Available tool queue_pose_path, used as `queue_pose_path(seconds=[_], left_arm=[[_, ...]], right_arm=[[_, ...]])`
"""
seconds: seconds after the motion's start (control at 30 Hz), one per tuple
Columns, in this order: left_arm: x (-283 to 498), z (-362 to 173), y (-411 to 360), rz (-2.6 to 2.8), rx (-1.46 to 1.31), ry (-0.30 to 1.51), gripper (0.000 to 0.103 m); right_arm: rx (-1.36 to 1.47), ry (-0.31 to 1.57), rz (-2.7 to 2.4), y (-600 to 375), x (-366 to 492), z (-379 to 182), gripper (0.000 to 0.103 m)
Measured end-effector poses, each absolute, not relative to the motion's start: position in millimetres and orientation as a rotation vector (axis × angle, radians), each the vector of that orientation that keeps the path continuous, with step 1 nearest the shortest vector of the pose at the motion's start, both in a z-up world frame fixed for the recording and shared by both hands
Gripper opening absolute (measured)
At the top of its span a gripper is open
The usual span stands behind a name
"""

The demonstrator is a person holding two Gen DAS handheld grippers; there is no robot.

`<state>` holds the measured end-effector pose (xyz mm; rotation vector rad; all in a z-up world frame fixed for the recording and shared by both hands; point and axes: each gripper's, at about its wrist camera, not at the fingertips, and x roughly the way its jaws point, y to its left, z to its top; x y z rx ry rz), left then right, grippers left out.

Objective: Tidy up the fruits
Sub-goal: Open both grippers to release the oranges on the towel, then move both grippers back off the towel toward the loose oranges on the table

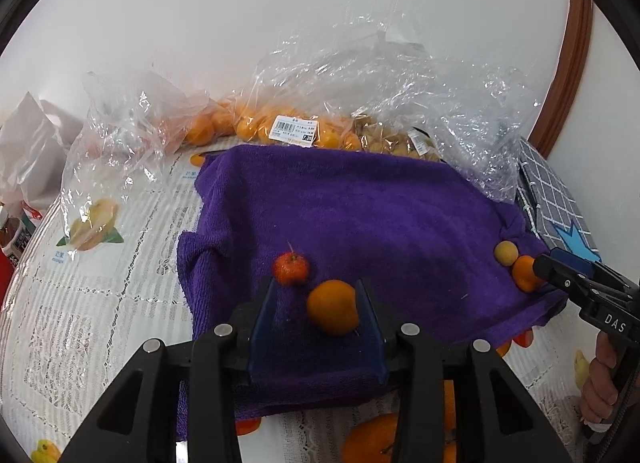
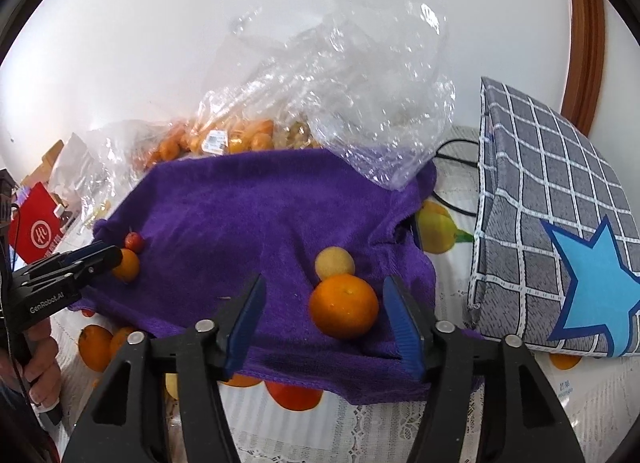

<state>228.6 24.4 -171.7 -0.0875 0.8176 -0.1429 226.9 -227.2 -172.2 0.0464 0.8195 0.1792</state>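
A purple towel (image 1: 360,215) is lying over a fruit-printed tablecloth (image 1: 100,303), with clear bags (image 1: 360,83) of oranges (image 1: 248,127) sitting behind it against the wall. Only the right wrist view is showing the checked grey bag (image 2: 540,223) with its blue star whole, plus a red box (image 2: 34,231) at far left; the left wrist view is showing just that bag's edge, and a barcode label (image 1: 294,131) the other view blurs.

On the towel 4 fruits are resting in 2 pairs. Near the right edge an orange (image 2: 344,305), round, glossy and dimpled, is touching a smaller pale yellow fruit (image 2: 334,263). The right gripper (image 2: 324,315) is standing wide around that orange, neither pad pressing it. Near the left edge a smaller orange (image 1: 332,307) is lying between the left gripper (image 1: 318,303) pads, narrowly parted; its right side is at the right pad, the left pad clear. A small red fruit (image 1: 291,269) with a stem is sitting just beyond.
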Motion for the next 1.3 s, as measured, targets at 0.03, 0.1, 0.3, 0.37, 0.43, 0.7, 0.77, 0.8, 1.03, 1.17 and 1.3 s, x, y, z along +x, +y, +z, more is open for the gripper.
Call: queue_pose_path(seconds=[0.03, 0.1, 0.3, 0.37, 0.43, 0.7, 0.77, 0.8, 1.03, 1.17, 1.3], left_arm=[[228.5, -171.0, 24.6, -0.142, -0.088, 0.815, 0.039], [227.8, -169.7, 24.9, -0.138, -0.089, 0.807, 0.039], [224.3, -164.2, 26.3, -0.124, -0.094, 0.767, 0.039], [223.1, -162.4, 26.7, -0.118, -0.093, 0.751, 0.039], [221.7, -160.6, 27.6, -0.108, -0.091, 0.734, 0.039], [223.7, -161.8, 29.8, -0.084, -0.091, 0.737, 0.039], [223.0, -161.1, 29.9, -0.087, -0.092, 0.735, 0.039], [222.8, -161.0, 29.8, -0.092, -0.095, 0.736, 0.039], [221.2, -164.6, 21.6, -0.134, -0.092, 0.758, 0.039], [217.6, -163.2, 18.4, -0.15, -0.094, 0.745, 0.039], [213.0, -162.2, 17.0, -0.166, -0.1, 0.736, 0.039]], right_arm=[[0.049, 0.81, 0.184, -226.9, 225.5, -171.0, 0.062], [0.06, 0.8, 0.198, -226.1, 224.2, -169.6, 0.062], [0.063, 0.764, 0.181, -227.5, 222.0, -165.9, 0.062], [0.063, 0.76, 0.188, -227.9, 221.1, -164.6, 0.062], [0.063, 0.755, 0.19, -227.2, 219.9, -163.0, 0.062], [0.048, 0.737, 0.147, -226.7, 217.7, -158.3, 0.062], [0.047, 0.739, 0.145, -226.7, 217.3, -157.7, 0.062], [0.052, 0.741, 0.15, -227.0, 216.8, -157.6, 0.062], [0.052, 0.734, 0.155, -227.7, 210.1, -157.5, 0.062], [0.053, 0.741, 0.132, -230.1, 208.8, -159.8, 0.062], [0.075, 0.738, 0.135, -230.7, 201.1, -157.9, 0.062]])
